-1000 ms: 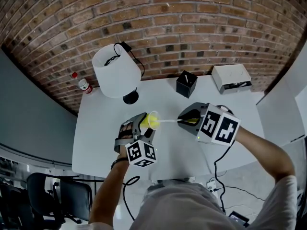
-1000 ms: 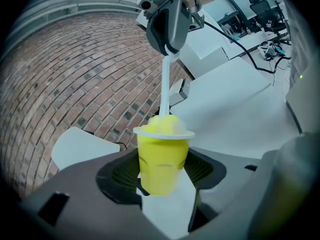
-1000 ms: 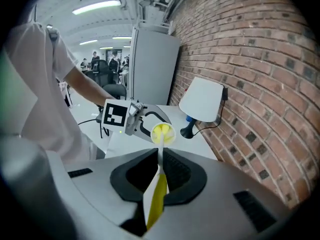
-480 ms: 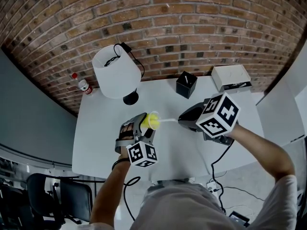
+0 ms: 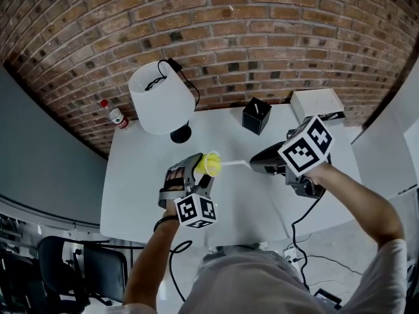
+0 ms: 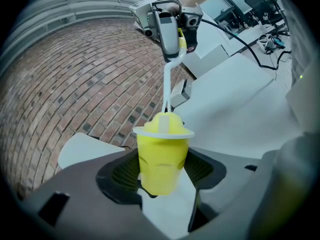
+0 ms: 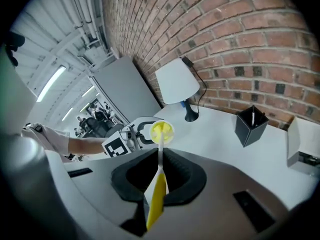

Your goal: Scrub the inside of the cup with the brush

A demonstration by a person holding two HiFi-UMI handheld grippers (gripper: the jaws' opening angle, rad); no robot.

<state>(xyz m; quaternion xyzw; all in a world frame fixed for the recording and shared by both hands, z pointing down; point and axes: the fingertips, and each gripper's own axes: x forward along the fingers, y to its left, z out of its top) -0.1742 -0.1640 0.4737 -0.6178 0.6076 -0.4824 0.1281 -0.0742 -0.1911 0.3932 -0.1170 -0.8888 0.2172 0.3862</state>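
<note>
Because the cup (image 6: 159, 159) is small yellow plastic with a thin white rim, it probably handles light, slightly flexible and easy to crush, so the safest hold is low on its body. That is where the left gripper (image 5: 198, 173) has it, both pads pressing its sides, the mouth turned toward the other hand, above the white table (image 5: 134, 188). The brush (image 7: 157, 199) is slender, and its thin white stem would likely bend under a hard push. The right gripper (image 7: 160, 164) pinches its yellow grip, and its yellow head sits in the cup's mouth. Farther back stand a white lamp (image 5: 160, 100), a black holder (image 5: 256, 115), a white box (image 5: 316, 104) and a small bottle (image 5: 114, 115) by the brick wall (image 5: 262, 38). No brand or writing is readable; only square black-and-white markers show on the gripper cubes, and the bottle's label is too small.
</note>
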